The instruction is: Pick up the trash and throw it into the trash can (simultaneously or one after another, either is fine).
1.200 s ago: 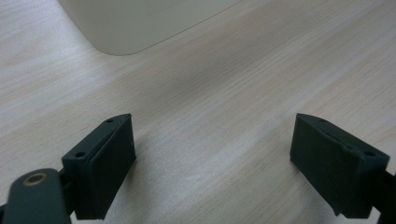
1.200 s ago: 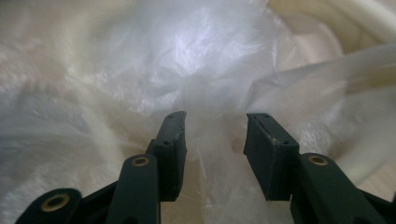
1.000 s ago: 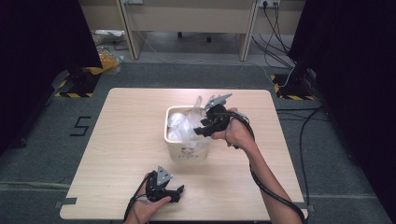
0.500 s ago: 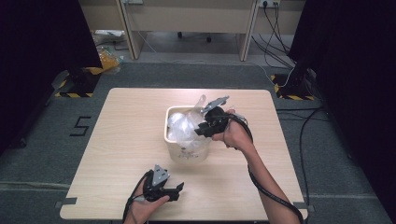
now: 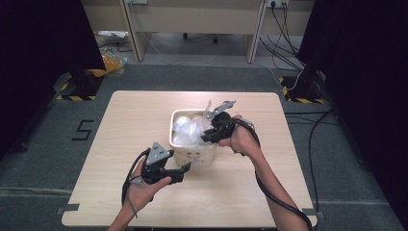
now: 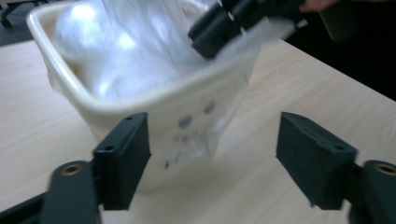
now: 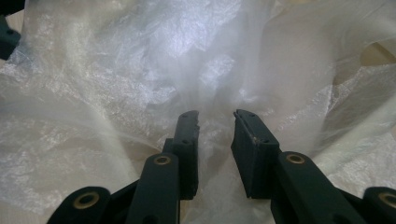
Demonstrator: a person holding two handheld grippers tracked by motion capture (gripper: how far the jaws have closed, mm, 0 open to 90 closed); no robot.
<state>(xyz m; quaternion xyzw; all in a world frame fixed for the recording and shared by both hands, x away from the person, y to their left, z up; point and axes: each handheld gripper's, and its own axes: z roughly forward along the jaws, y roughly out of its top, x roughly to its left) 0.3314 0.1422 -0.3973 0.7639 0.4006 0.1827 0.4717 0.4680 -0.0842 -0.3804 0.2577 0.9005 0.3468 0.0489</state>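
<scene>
At the frame's centre, the right gripper (image 5: 208, 136), jaws narrowly parted around the clear plastic liner (image 5: 190, 130), should pinch firmly while the wide-open left gripper (image 5: 186, 167) steadies the cream bin (image 5: 192, 155).

The high view looks down from above on the whole surface (image 5: 120, 144). The left gripper view sits low and very close to the tub (image 6: 154, 109), at its 7 o'clock. The right gripper view looks into the tub's plastic (image 7: 140, 70), up close. All share the tub.

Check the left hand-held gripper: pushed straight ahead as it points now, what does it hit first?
Probably the bin's front wall, dead ahead between the open jaws of the left hand-held gripper; the gap to it is hard to judge.
</scene>
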